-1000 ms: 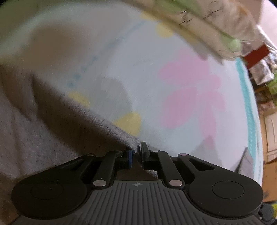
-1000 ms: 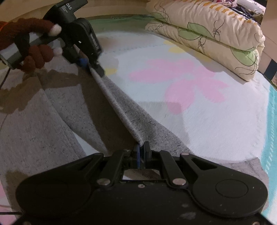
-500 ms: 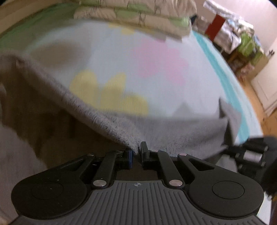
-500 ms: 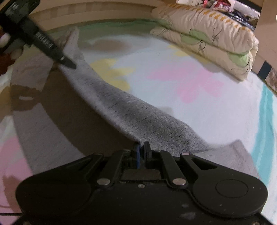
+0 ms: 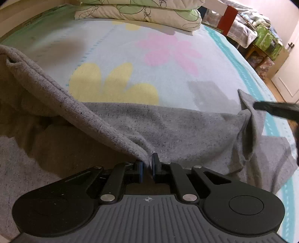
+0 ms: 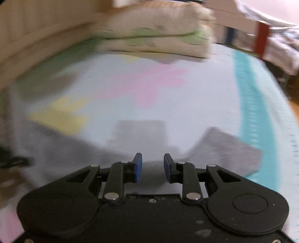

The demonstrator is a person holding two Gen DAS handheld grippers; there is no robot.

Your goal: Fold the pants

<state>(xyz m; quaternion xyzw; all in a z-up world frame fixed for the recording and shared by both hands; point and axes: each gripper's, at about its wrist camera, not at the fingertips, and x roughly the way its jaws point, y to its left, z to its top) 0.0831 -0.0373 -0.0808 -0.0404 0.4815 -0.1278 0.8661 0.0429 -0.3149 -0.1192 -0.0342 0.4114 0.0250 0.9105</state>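
The pants [image 5: 168, 121] hem is pinched by the left gripper [image 5: 147, 164]; the right gripper [image 6: 152, 164] is opening, empty, its view blurred throughout

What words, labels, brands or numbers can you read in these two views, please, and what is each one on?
No readable text in either view.
Left claw body: only a small round crosshair mark, no letters.
Folded quilt: dark line drawings of leaves, not writing.
Bed sheet: flower shapes only.
Red panel beyond the bed: plain, no lettering visible.
Right wrist view: motion-blurred; nothing there can be made out as text.
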